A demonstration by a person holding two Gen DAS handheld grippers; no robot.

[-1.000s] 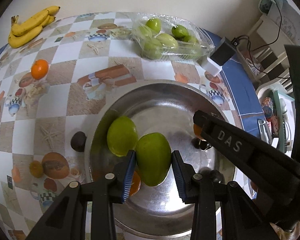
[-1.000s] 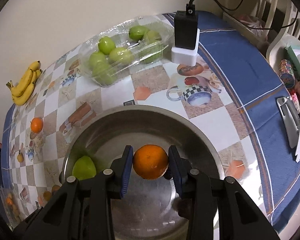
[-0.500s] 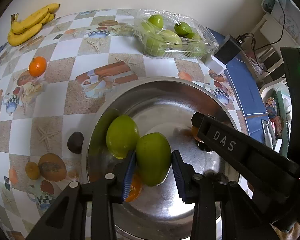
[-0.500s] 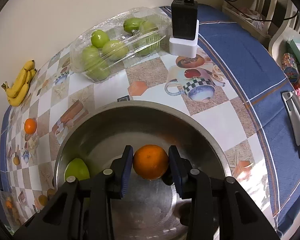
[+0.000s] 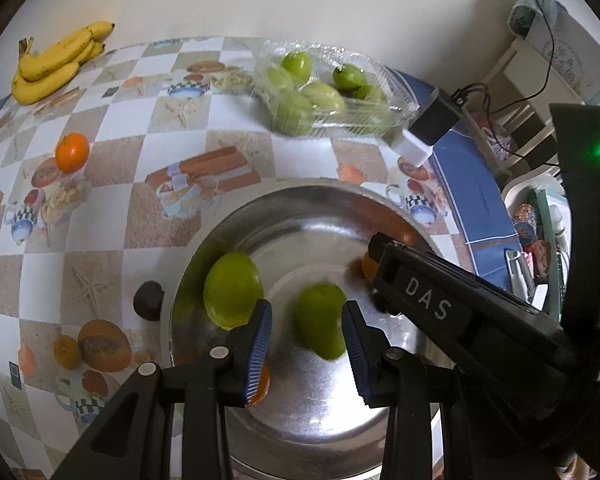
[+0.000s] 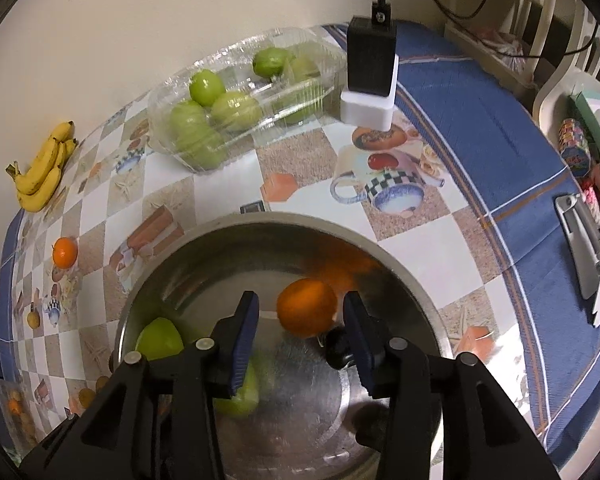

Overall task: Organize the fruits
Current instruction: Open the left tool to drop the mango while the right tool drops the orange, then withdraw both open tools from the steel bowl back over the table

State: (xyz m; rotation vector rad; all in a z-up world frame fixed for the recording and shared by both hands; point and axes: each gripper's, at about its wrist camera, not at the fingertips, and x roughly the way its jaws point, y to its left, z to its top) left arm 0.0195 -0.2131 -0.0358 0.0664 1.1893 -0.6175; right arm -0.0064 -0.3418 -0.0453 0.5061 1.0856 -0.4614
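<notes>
Inside the steel bowl (image 5: pixel 300 208), two green fruits (image 5: pixel 231 290) and an orange (image 6: pixel 306 307) crowd the floor; the far half lies bare. The right gripper (image 6: pixel 300 340) blocks the bowl's right side.

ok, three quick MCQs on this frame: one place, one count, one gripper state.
1. Where is the yellow banana bunch?
A in the bowl
B on the tablecloth by the wall
C in the clear box

2. How many green fruits are in the round steel bowl?
A one
B two
C four

3. The right gripper is
A open, orange mandarin loose between its fingers
B shut on it
C out of view

Key: B, it lies at the far table edge; B, two show in the left view; A, gaps show on both sides of the mandarin.
</notes>
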